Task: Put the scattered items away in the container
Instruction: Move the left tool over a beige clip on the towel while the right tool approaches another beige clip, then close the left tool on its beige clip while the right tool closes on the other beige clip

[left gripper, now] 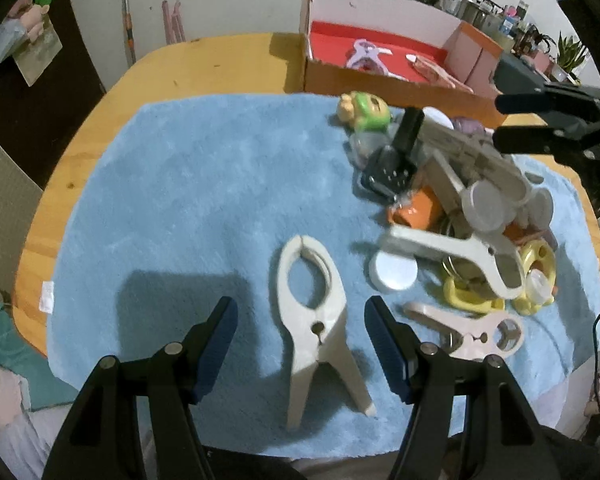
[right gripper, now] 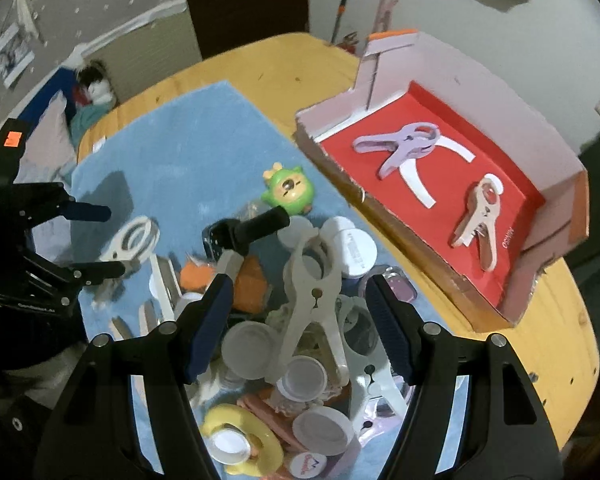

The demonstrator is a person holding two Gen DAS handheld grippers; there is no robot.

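On a round wooden desk (left gripper: pixel 219 60) lies a fluffy blue mat (left gripper: pixel 179 200) strewn with small household items. At the far edge sits the container, a shallow cardboard box with a red floor (right gripper: pixel 500 184), already holding a lilac plastic clip (right gripper: pixel 404 144) and a pale pink clip (right gripper: pixel 480 220).

The left hand-held gripper (left gripper: pixel 300 344) hangs just above a large cream plastic clothes clip (left gripper: pixel 316 320), which lies alone on the mat, well apart from the box. Its jaws stand released, one on each side of the clip without touching it.

The right hand-held gripper (right gripper: pixel 300 320) hovers over a jumbled pile of white bottle caps, yellow rings and clips, beside a green cartoon toy (right gripper: pixel 285 194). Its jaws are also released, straddling another cream clip (right gripper: pixel 312 292) that rests on top of the pile.

Both hands appear to be at the reaching step. Next, each likely needs to lower, clench on its clip near the hinge, then lift and carry it over the box wall.
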